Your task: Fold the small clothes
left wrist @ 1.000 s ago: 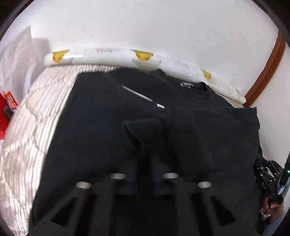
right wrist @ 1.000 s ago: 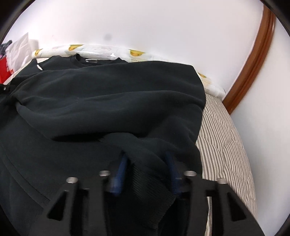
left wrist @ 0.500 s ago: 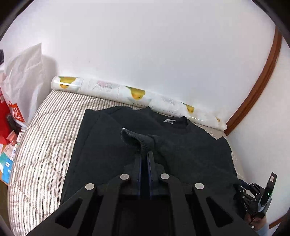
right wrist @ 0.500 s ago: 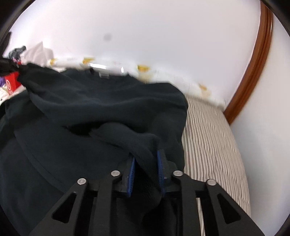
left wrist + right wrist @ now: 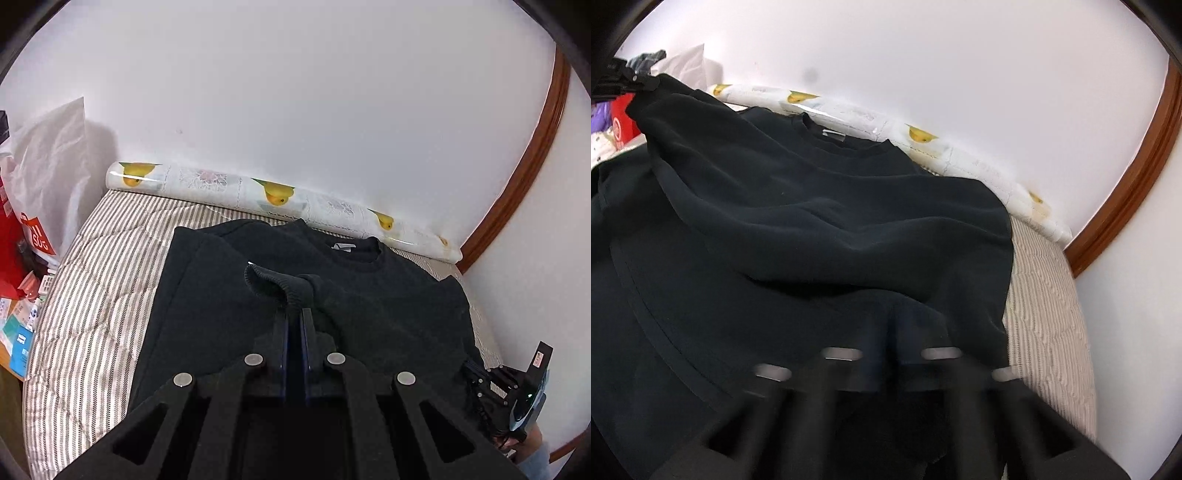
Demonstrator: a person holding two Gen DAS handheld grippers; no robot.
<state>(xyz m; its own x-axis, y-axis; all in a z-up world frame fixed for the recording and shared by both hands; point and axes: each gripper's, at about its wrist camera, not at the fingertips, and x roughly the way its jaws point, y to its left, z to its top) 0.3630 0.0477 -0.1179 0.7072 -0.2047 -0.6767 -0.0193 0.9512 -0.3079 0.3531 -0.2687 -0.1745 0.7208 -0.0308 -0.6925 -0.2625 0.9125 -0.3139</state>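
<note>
Sweater: black sweater lies spread on the striped mattress, collar toward the fruit-print roll along the wall.
Left gripper: left gripper is clamped tight on a ribbed cuff, lifted above the sweater's chest, below the collar.
Right gripper: right gripper is blurry, fingers closed right up with dark fabric bunched at them, at the sweater's side nearest the bare mattress strip.
Clutter: red bag past the mattress edge, far from the collar.
</note>
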